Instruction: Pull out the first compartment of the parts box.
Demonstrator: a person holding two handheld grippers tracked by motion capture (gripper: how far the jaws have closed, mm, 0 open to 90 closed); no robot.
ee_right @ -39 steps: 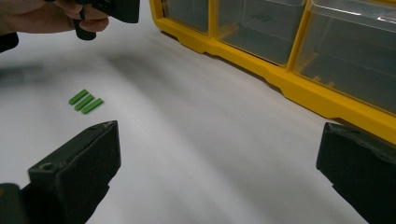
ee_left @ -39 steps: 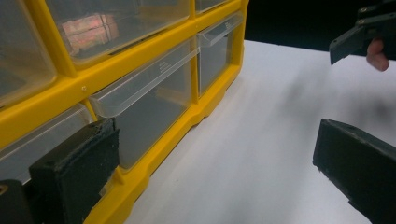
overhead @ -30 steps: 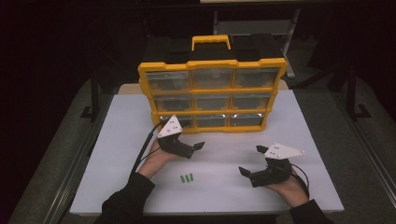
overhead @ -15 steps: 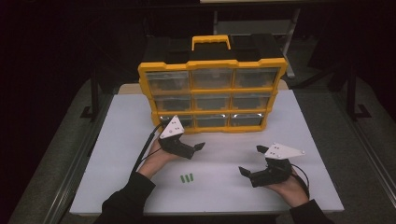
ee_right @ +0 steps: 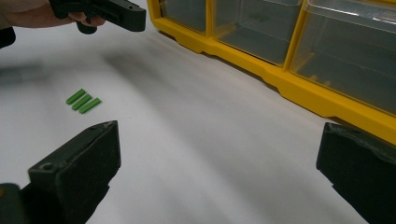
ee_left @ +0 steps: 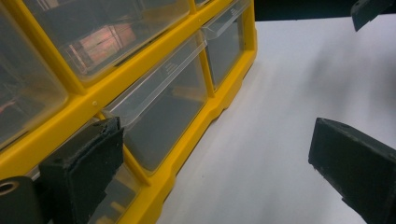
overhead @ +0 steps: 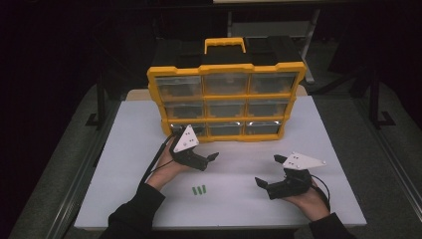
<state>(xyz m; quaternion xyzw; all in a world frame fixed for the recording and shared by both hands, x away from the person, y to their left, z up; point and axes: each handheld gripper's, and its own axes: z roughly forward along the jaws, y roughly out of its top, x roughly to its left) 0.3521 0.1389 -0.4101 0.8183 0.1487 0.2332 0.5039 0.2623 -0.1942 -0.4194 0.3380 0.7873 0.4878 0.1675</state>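
My left gripper point(overhead: 211, 158) hangs open just before the bottom-row clear plastic drawers point(ee_left: 159, 107) of the yellow organiser point(overhead: 226, 99) — ready to pull one — while my open right gripper point(overhead: 260, 182) waits above the white tabletop point(overhead: 124, 149) near three small green sticks point(overhead: 199, 190).

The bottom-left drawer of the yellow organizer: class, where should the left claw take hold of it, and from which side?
Grip the clear lip along the top front edge of the bottom-left drawer, coming straight in from the front over the white table. The lip juts out past the yellow organizer; the left claw is open beside it.
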